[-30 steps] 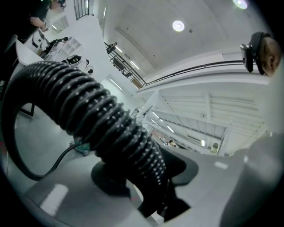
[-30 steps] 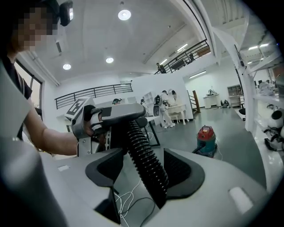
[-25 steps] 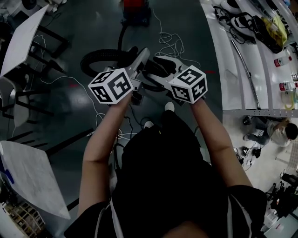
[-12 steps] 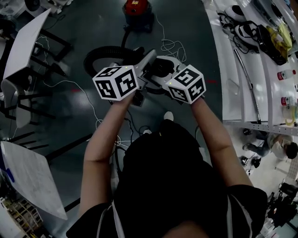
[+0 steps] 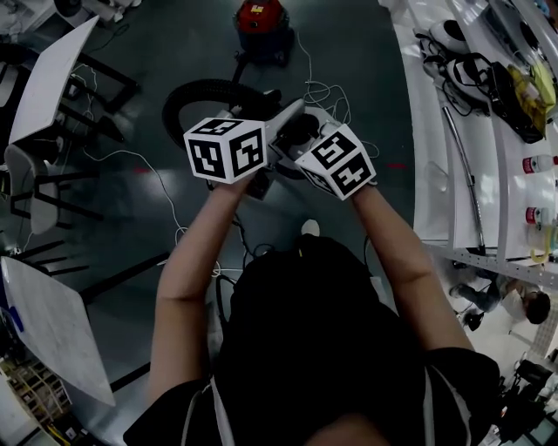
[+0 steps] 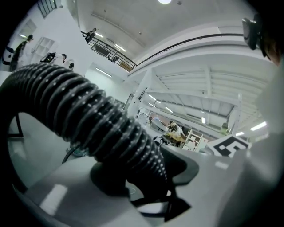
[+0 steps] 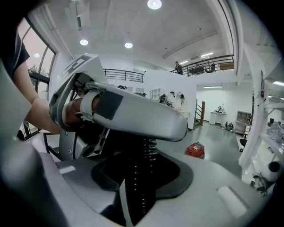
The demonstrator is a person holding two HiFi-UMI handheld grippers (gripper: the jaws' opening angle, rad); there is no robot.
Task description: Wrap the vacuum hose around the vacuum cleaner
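Pinching the black ribbed vacuum hose (image 6: 88, 115), the left gripper (image 6: 146, 188) has its jaws clamped on it. The right gripper (image 7: 135, 190), whose jaws have just been closing, squeezes the same hose. Both grips are well apart from the red vacuum cleaner (image 5: 260, 22), and the hose loops toward it.

The head view looks steeply down from above the person's head onto the dark polished floor (image 5: 366, 52). Both forearms reach toward 12 o'clock, and the red canister vacuum cleaner (image 5: 260, 22) lies far off at 12. The left gripper (image 6: 146, 190) view sits right behind its jaws, with the black ribbed vacuum hose (image 6: 88, 115) filling it from 10 o'clock. The right gripper (image 7: 142, 177) view looks along jaws that have just been closing round that hose. It faces the left gripper close by at 10 o'clock. It shares the vacuum cleaner, small at 4 o'clock, with the head view.
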